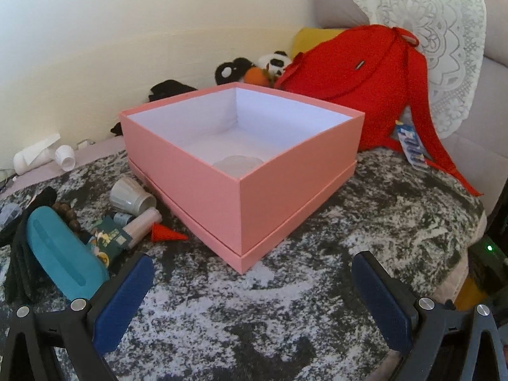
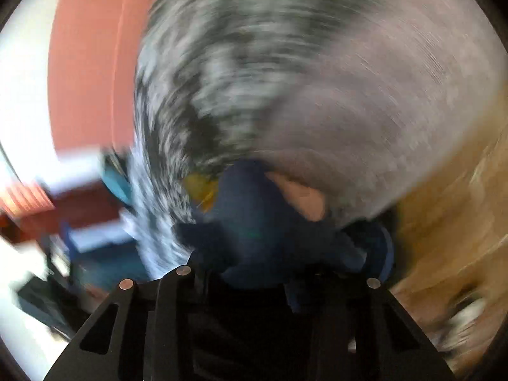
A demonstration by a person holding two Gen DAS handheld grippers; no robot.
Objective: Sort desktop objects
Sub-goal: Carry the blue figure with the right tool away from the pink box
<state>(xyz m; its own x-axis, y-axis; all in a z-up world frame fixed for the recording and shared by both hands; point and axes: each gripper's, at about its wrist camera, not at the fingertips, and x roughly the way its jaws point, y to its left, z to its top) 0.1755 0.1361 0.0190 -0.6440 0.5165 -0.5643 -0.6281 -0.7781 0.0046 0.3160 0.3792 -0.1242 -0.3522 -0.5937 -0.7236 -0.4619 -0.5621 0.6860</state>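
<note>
Left wrist view: left gripper (image 1: 252, 289) spread wide, blue pads (image 1: 122, 298) empty, hovering over mottled grey-white cloth (image 1: 285, 317). Pink box (image 1: 241, 171) straight ahead, just beyond fingertips, open-topped, white inside, pale round item (image 1: 238, 165) on its floor. Clutter pile at left of box: teal case (image 1: 63, 254) just beside left pad, grey cup (image 1: 131, 197) lying on its side, red cone (image 1: 166, 233), green packet (image 1: 109, 238), brown beads (image 1: 66, 214). White tubes (image 1: 41, 157) far left by wall. Red bag (image 1: 365, 85) behind box at far right, panda plush (image 1: 273, 63) and orange ball (image 1: 255, 76) beside it. Nothing between claw and box.

Right wrist view: heavily motion-blurred. Right gripper (image 2: 270, 222) fingers drawn narrow; dark blue mass with pinkish patch (image 2: 298, 197) at tips, held or not, cannot tell. Pink box side (image 2: 92, 63) upper left, mottled cloth (image 2: 222, 63) ahead, brown surface (image 2: 451, 222) at right.
</note>
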